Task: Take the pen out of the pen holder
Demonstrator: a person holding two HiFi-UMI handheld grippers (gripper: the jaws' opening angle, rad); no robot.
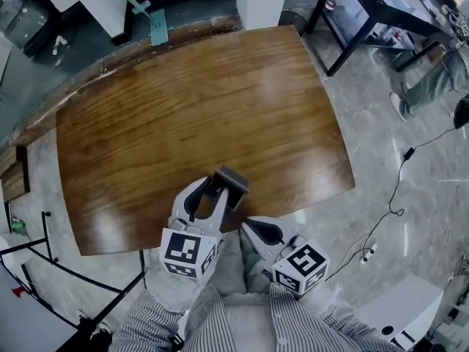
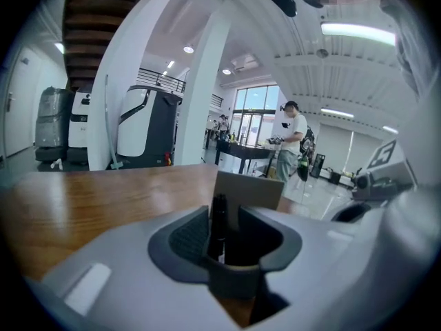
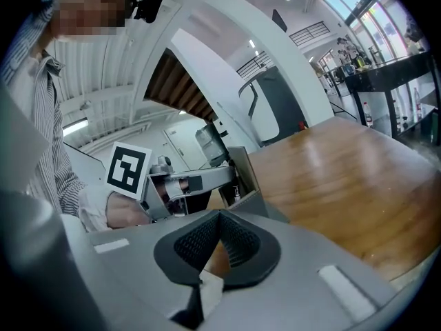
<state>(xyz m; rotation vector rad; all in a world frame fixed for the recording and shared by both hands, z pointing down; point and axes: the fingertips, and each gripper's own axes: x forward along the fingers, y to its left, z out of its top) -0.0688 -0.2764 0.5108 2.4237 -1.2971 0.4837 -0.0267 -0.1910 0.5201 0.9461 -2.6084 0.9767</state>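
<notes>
A dark grey pen holder (image 1: 233,182) stands near the front edge of the wooden table (image 1: 183,116). In the left gripper view a black pen (image 2: 218,223) stands upright before the holder's tall back panel (image 2: 251,188). My left gripper (image 1: 212,187) reaches up to the holder. Its jaws (image 2: 231,219) are open astride the pen, which sits close to the left pad with a gap on the right. My right gripper (image 1: 254,227) hangs just off the table's front edge, right of the left one. Its pads (image 3: 219,218) meet with nothing between. The holder (image 3: 242,167) lies ahead of it.
A black-framed table (image 1: 366,6) stands on the floor at the back right, and a cable (image 1: 399,182) trails over the tiles to the right. Dark shelving sits left of the table. A person (image 2: 293,143) stands far off in the hall, near white machines (image 2: 148,126).
</notes>
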